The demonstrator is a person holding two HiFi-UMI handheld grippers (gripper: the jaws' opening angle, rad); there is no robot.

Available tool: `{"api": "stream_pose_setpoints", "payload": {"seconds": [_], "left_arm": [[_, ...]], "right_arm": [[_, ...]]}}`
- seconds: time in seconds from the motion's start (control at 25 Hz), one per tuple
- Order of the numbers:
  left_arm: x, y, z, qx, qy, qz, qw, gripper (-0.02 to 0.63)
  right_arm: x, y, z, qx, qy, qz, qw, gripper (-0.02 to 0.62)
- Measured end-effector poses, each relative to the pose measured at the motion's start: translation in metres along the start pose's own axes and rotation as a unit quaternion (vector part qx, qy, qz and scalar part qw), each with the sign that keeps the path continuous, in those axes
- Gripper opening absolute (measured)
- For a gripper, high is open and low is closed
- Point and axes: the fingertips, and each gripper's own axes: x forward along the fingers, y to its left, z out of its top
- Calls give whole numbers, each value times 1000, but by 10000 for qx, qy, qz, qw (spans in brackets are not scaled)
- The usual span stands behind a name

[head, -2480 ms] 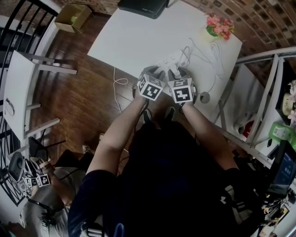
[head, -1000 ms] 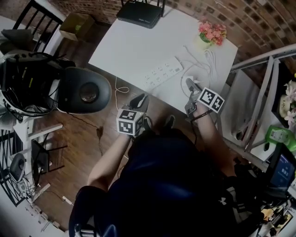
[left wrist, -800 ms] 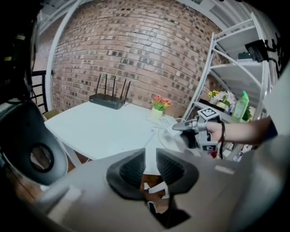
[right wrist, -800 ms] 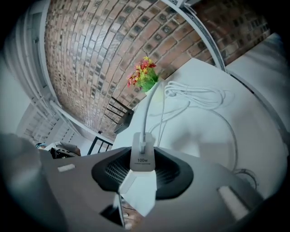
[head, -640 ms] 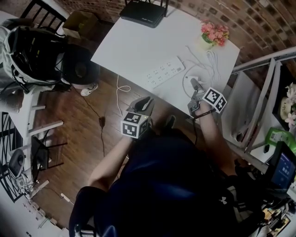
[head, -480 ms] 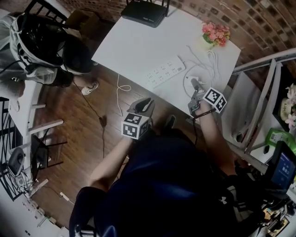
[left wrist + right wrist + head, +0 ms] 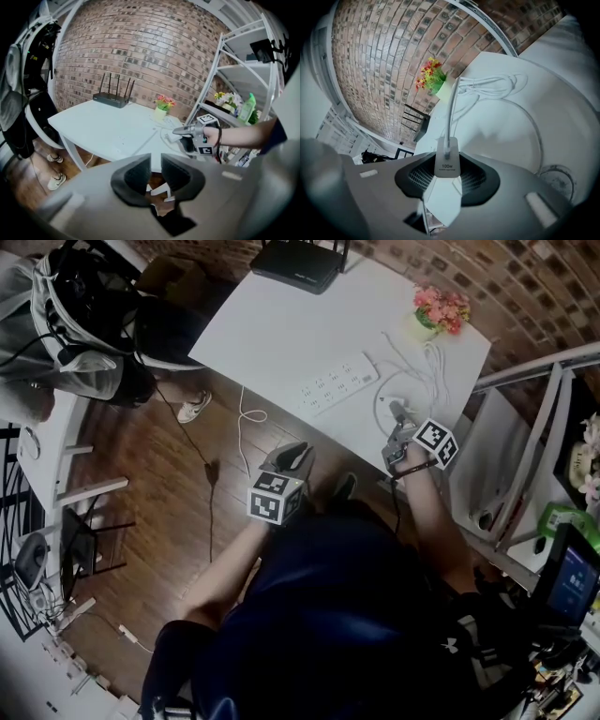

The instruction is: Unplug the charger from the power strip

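A white power strip [image 7: 339,383] lies on the white table [image 7: 272,324], with none of its sockets visibly occupied. My right gripper [image 7: 397,423] hovers over the table's near right corner, shut on the white charger [image 7: 446,166], which is free of the strip. The charger's white cable [image 7: 452,112] runs from it to a loose coil near the flower pot [image 7: 436,79]. My left gripper [image 7: 291,457] hangs off the table's near edge over the floor. Its jaws are closing, a narrow gap remains, and nothing is between them. The left gripper view shows the right gripper [image 7: 187,136] beside the table.
A black router [image 7: 302,256] stands at the table's far edge, a pot of flowers [image 7: 439,307] at its far right corner. A white metal shelf [image 7: 525,427] flanks the table on the right. A person with dark gear [image 7: 75,315] is at the far left. A round cable hole [image 7: 555,176] sits near the charger.
Both grippers have left the power strip, the right one carrying the charger away toward the table's right corner. The left has drawn back off the table. The person at the left has shifted.
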Motion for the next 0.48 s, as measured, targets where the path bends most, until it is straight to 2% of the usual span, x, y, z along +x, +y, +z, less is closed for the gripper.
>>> {"api": "stream_pose_setpoints", "payload": {"seconds": [0.24,0.44,0.48], "left_arm": [[0,7,-8,85,23,122,9999,64],[-1,8,-8,86,22,129,9999,63],[-1,8,-9,86,19,131,9999,63]], "right_arm": [[3,-11,-7,45,131,-1,9999,144],[3,-14,-8,-269,178,-176,9993,147],[3,-14,-8,-362,198,-255,9988,168]]}}
